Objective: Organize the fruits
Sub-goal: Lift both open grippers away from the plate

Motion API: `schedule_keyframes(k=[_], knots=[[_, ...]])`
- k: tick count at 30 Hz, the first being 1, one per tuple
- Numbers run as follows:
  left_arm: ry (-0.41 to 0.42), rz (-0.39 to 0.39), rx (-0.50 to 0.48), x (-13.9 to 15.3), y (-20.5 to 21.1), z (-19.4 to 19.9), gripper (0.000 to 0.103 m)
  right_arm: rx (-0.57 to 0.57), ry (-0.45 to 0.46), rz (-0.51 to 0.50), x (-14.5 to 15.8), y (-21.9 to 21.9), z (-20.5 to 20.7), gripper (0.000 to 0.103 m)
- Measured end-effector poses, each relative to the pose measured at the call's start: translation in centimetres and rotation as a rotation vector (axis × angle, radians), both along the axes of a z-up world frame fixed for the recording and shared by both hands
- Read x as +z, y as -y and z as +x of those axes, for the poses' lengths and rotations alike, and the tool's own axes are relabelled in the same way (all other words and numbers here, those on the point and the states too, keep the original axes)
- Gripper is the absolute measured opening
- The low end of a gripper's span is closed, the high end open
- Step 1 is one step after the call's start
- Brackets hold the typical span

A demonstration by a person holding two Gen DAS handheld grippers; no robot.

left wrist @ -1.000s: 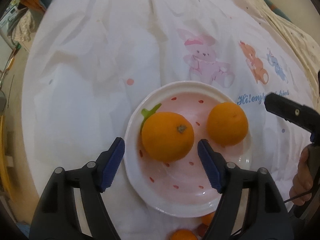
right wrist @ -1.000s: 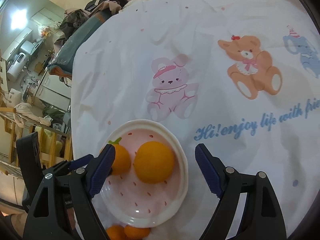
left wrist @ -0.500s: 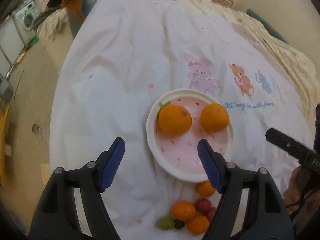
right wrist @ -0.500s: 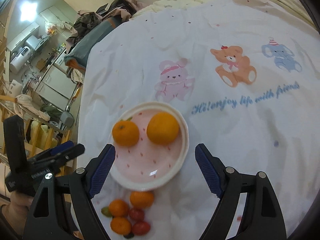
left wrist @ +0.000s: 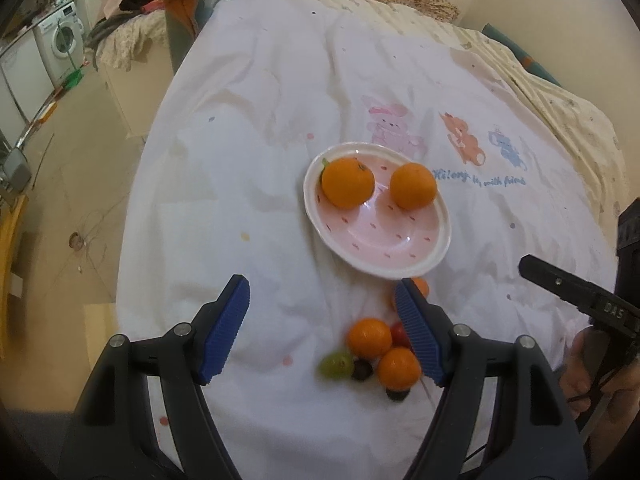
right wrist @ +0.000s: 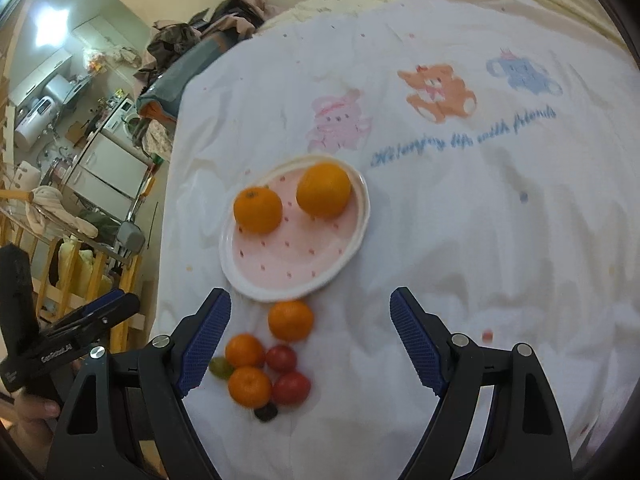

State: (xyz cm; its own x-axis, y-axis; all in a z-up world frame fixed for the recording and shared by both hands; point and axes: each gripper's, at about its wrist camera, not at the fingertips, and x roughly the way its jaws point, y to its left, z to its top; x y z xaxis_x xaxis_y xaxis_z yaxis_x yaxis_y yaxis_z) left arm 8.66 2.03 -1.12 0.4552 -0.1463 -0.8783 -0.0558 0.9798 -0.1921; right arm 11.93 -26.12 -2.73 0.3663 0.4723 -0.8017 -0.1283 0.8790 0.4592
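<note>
A pink plate point(left wrist: 380, 240) point(right wrist: 288, 264) lies on the white bedsheet and holds two oranges point(left wrist: 348, 182) point(left wrist: 413, 185), also seen in the right wrist view point(right wrist: 258, 210) point(right wrist: 324, 189). Nearer me lies a pile of small fruit: mandarins point(left wrist: 369, 338) point(right wrist: 291, 320), red tomatoes point(right wrist: 291, 388), a green grape point(left wrist: 336, 365) point(right wrist: 221, 367) and dark grapes point(right wrist: 266, 412). My left gripper point(left wrist: 322, 328) is open and empty above the sheet, left of the pile. My right gripper point(right wrist: 310, 342) is open and empty above the pile.
The sheet point(right wrist: 480, 200) bears bunny, bear and elephant prints and blue writing beyond the plate. The bed's left edge drops to the floor point(left wrist: 60, 200). A washing machine point(left wrist: 60, 40) and piled clothes point(right wrist: 200, 40) stand far left.
Both grippers have pulled back and up from the plate. The plate looks smaller, and the pile of small fruit has come fully into view.
</note>
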Motion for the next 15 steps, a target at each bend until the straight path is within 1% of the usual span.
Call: schedule_keyframes(k=[4, 7, 10, 13, 15], knots=[[0.001, -0.008, -0.007, -0.4, 0.2, -1.0, 0.072, -0.058, -0.052, 0.021, -1.0, 0.8, -1.2, 0.084], [-0.012, -0.004, -0.011, -0.8, 0.2, -0.8, 0.072, -0.086, -0.084, 0.002, -1.9, 0.8, -1.4, 0.084], [-0.048, -0.022, 0.016, -1.6, -0.1, -0.4, 0.072, -0.1, -0.101, -0.006, -2.3, 0.5, -1.4, 0.084], [-0.121, -0.058, 0.032, -3.5, 0.3, 0.1, 0.072, -0.094, -0.094, -0.016, -2.3, 0.4, -1.5, 0.084], [-0.16, -0.056, 0.028, -4.7, 1.0, 0.5, 0.072, -0.086, -0.083, -0.028, -2.1, 0.3, -1.5, 0.084]])
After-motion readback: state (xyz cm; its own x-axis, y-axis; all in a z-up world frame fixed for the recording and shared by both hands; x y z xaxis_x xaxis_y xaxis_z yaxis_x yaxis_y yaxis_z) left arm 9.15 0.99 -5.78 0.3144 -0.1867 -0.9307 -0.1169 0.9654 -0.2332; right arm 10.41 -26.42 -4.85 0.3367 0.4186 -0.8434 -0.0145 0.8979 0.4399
